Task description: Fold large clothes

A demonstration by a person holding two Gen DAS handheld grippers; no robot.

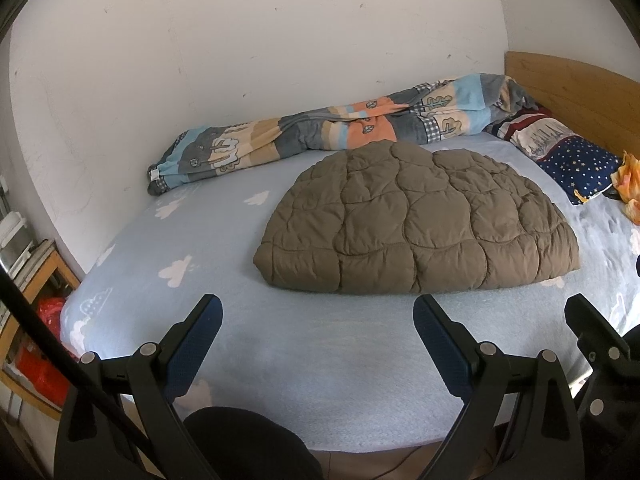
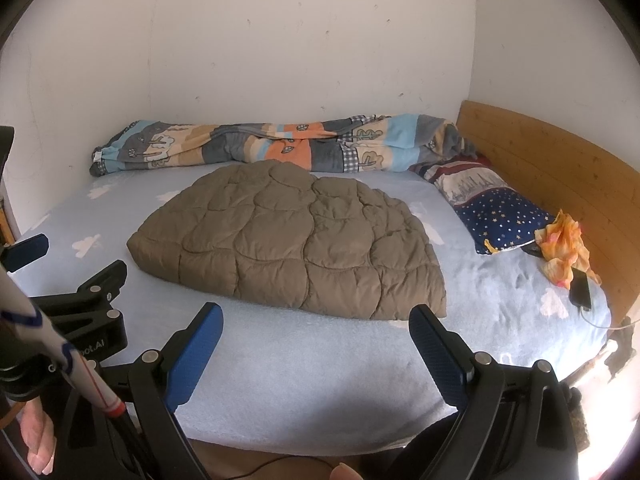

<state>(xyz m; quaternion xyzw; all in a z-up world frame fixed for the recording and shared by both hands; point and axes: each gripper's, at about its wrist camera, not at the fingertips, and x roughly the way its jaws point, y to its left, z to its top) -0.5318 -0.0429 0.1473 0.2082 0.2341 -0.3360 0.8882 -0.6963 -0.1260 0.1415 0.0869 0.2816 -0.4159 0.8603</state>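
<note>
A brown quilted padded garment point(image 1: 416, 224) lies folded into a thick dome-shaped bundle on the light blue cloud-print bed sheet point(image 1: 168, 240). It also shows in the right wrist view point(image 2: 292, 240). My left gripper point(image 1: 318, 312) is open and empty, held above the near edge of the bed, short of the garment. My right gripper point(image 2: 316, 320) is open and empty too, just in front of the garment's near edge. The right gripper's finger shows at the right edge of the left wrist view point(image 1: 592, 332), and the left gripper's body at the left of the right wrist view point(image 2: 100, 292).
A rolled patterned blanket point(image 2: 280, 148) lies along the white wall. A starry pillow point(image 2: 496, 212), an orange cloth point(image 2: 568, 248) and a phone on a cable point(image 2: 581, 290) lie by the wooden headboard point(image 2: 560, 176). A wooden shelf with red bags point(image 1: 44, 320) stands left of the bed.
</note>
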